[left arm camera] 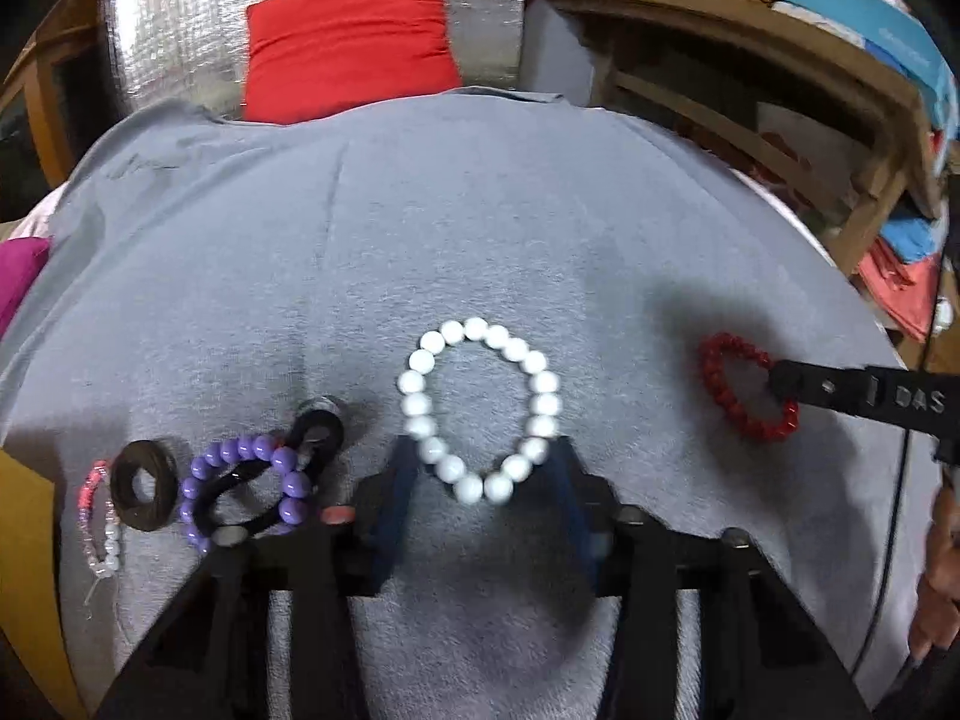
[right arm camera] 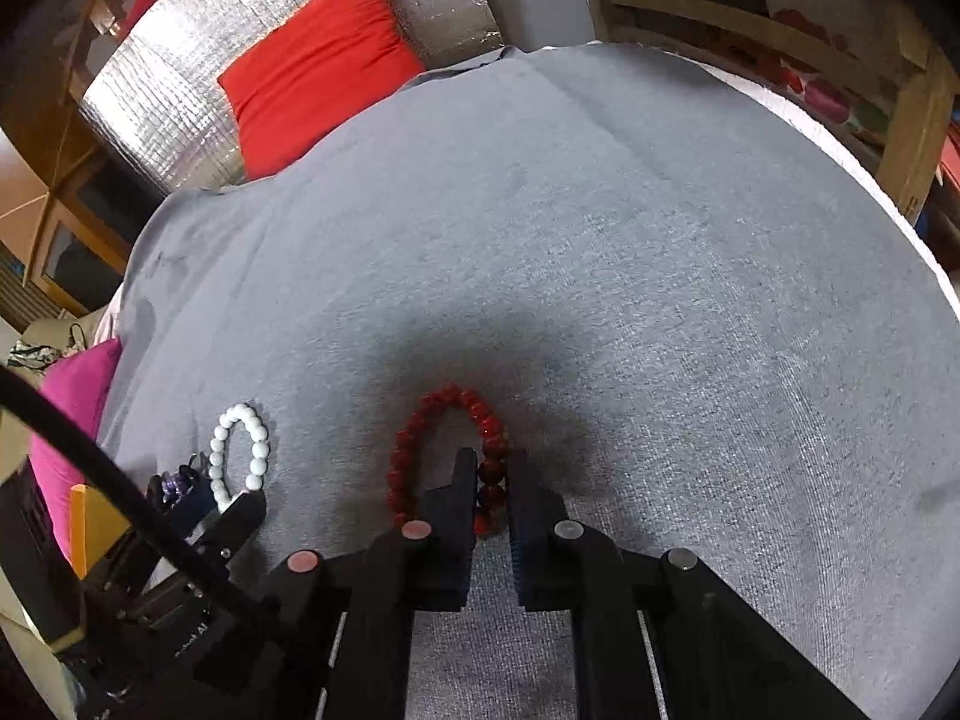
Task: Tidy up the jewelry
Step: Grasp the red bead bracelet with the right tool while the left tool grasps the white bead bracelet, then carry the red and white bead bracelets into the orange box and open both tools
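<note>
While right gripper (right arm camera: 493, 483) marked "DAS" pinches red bracelet (right arm camera: 447, 456), left gripper (left arm camera: 483, 468) narrowly straddles white bracelet (left arm camera: 480, 405).

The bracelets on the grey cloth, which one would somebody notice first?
Probably the white bead bracelet, a big bright loop in the middle of the grey cloth, with the left gripper around its near end. To its right, the right gripper pinches the red bead bracelet. At the far edge lies a bright red cushion.
</note>
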